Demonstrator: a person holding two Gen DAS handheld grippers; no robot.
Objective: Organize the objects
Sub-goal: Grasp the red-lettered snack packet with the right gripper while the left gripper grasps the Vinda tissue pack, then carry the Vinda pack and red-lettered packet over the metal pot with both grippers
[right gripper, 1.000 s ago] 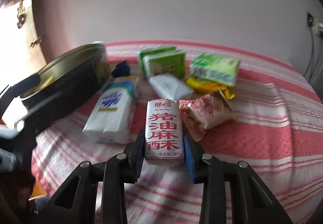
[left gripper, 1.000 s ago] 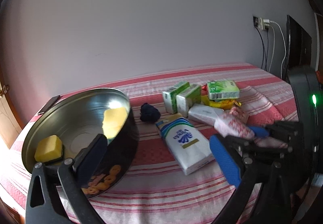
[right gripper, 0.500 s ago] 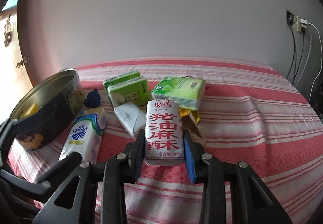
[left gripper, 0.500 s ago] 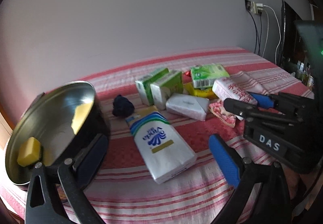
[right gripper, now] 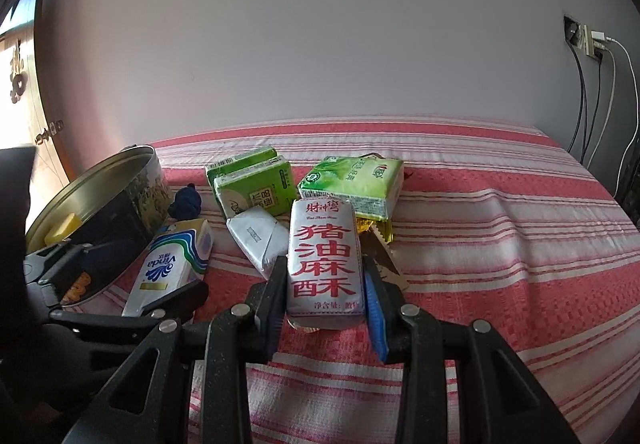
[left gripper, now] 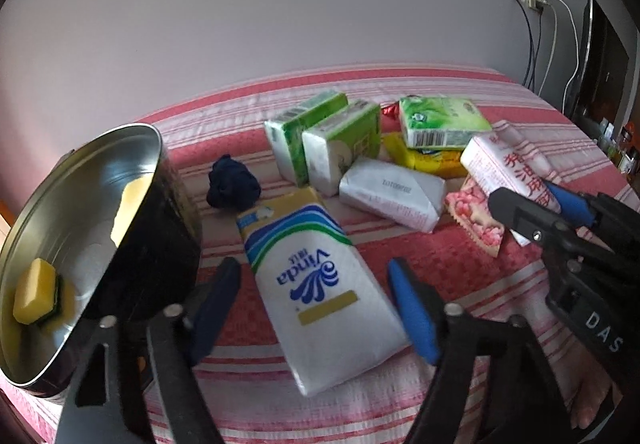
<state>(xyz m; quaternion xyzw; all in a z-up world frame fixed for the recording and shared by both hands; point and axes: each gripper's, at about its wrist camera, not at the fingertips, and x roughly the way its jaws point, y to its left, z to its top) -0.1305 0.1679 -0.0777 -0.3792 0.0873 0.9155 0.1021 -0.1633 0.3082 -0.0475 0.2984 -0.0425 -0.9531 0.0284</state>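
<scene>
The right gripper (right gripper: pixel 325 294), clamped on the red-lettered snack packet (right gripper: pixel 323 262), has carried it clear of the bedspread above the pile ahead, while the left gripper (left gripper: pixel 314 306), jaws spread, has swung off the tin (left gripper: pixel 100 240) to straddle the Vinda tissue pack (left gripper: pixel 320 284), probably the next pickup.

My right gripper (right gripper: pixel 325 284) pinches a white packet (right gripper: pixel 325 264) printed in red "猪油麻酥". Centre of my left view, the tissue pack (left gripper: pixel 320 280) reads "Vinda". At lower right, the other gripper's body shows "DAS".
</scene>
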